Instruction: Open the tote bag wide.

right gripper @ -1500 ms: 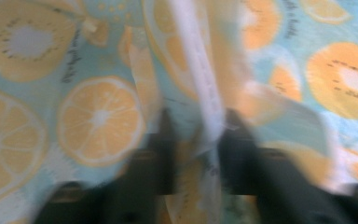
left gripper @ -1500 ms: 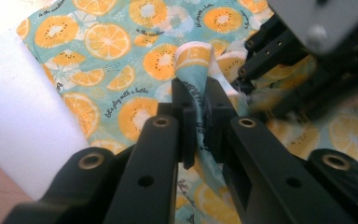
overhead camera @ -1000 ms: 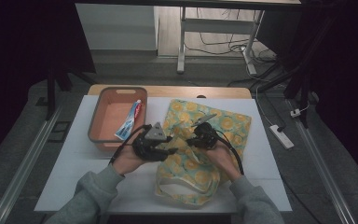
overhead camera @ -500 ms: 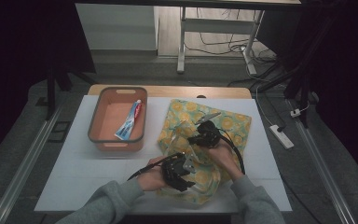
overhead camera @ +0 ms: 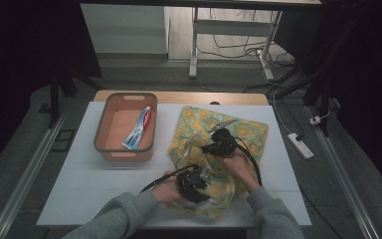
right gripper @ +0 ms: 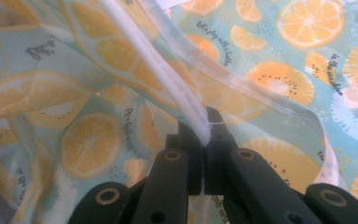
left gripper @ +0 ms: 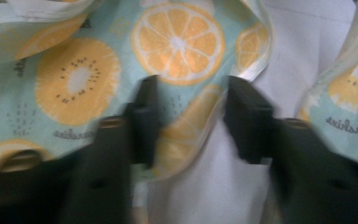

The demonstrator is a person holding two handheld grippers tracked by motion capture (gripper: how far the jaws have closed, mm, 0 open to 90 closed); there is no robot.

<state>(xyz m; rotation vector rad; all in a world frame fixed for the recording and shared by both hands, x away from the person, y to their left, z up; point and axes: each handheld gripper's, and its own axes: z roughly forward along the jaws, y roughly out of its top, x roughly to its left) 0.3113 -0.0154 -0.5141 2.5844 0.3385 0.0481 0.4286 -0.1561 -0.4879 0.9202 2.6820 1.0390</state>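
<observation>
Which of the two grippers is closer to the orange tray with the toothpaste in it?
Left. The left gripper sits below and right of the orange tray; the right gripper is farther right, over the fruit-print bag.

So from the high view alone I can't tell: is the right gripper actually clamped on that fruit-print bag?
Observer: Yes. In the right gripper view the right gripper is shut on the white edge strip of the bag.
Operator: And the left one?
Observer: The left gripper is open, its jaws either side of a bag edge, not pinching it.
Operator: What's under that edge?
Observer: Bare white table between folds.
</observation>
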